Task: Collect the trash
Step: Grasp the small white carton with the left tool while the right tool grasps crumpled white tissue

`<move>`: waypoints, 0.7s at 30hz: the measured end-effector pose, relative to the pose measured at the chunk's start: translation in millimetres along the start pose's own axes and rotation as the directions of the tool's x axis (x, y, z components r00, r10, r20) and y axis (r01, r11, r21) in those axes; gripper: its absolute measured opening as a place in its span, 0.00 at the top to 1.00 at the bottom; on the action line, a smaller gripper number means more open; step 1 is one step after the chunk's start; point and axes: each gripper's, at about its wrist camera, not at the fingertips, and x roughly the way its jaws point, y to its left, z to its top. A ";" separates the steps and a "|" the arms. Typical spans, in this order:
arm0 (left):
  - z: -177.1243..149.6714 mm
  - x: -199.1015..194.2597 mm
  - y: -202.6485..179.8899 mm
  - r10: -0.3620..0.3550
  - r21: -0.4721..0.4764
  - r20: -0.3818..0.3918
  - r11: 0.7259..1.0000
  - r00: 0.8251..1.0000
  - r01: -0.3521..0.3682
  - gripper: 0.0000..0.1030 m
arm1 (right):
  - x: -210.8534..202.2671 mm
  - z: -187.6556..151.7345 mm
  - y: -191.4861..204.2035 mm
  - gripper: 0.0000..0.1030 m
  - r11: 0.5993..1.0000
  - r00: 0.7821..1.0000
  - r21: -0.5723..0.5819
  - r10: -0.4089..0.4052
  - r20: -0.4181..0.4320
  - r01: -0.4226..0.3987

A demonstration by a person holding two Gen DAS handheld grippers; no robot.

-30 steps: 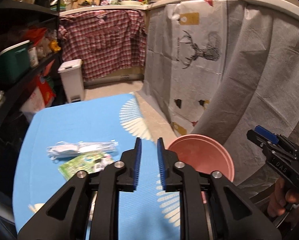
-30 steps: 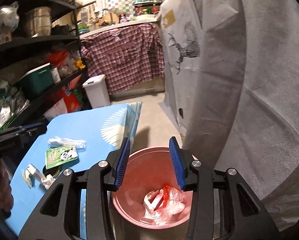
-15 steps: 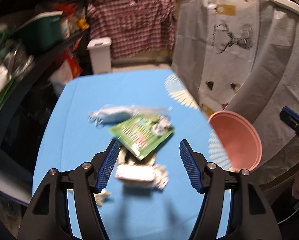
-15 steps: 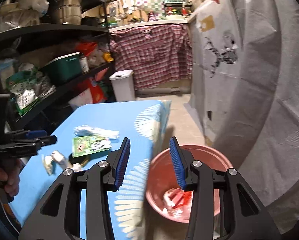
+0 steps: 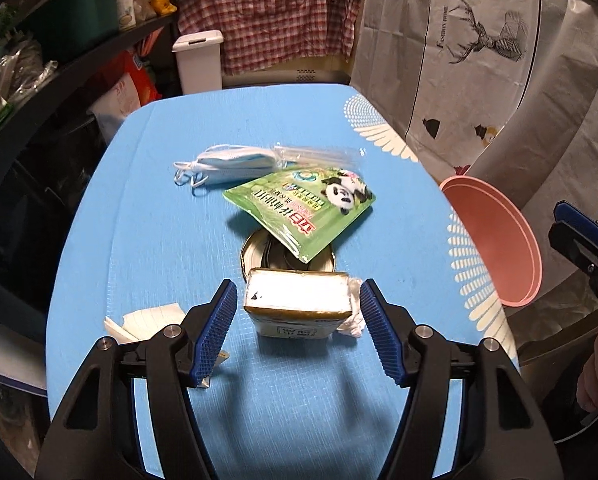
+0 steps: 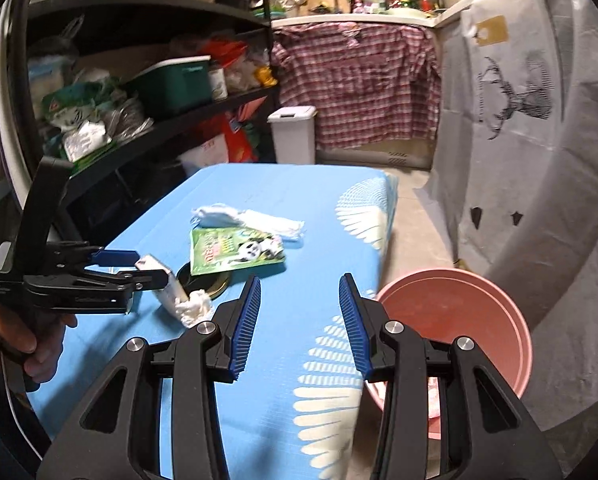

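Observation:
My left gripper [image 5: 295, 332] is open, its fingers on either side of a crushed white carton [image 5: 297, 304] with a wad of tissue [image 5: 353, 320] at its right; it also shows in the right wrist view [image 6: 167, 286]. Behind lie a round tin lid [image 5: 259, 252], a green panda pouch [image 5: 303, 208], a face mask [image 5: 223, 166] and a clear wrapper [image 5: 319, 154]. My right gripper [image 6: 299, 320] is open and empty above the table's right edge, beside the pink bin [image 6: 455, 320], which holds some trash.
The blue table [image 5: 159, 220] carries paper scraps [image 5: 139, 320] at the front left. Dark shelving [image 6: 139, 92] stands to the left. A white pedal bin [image 5: 199, 60] stands beyond the table. A draped grey sheet [image 5: 479, 60] hangs on the right.
My left gripper opened wide and swung from the bin side over the table down to the carton. My right gripper turned left from above the bin toward the table.

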 end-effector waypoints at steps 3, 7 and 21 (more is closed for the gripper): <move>-0.8 1.9 1.7 -0.003 0.008 -0.010 1.000 1.000 0.004 0.45 | 10.7 0.0 8.0 0.59 1.000 1.000 -0.018 0.024 -0.015 -0.024; 0.9 -1.0 10.7 -0.002 -0.007 -0.006 1.000 1.000 0.002 0.49 | 26.0 -0.4 18.7 0.59 0.998 0.998 -0.036 0.052 -0.045 -0.054; 14.7 -3.6 59.8 0.081 -0.122 0.015 0.989 0.997 -0.078 0.49 | 88.3 -9.9 80.2 0.61 0.976 0.969 -0.097 0.177 -0.173 -0.196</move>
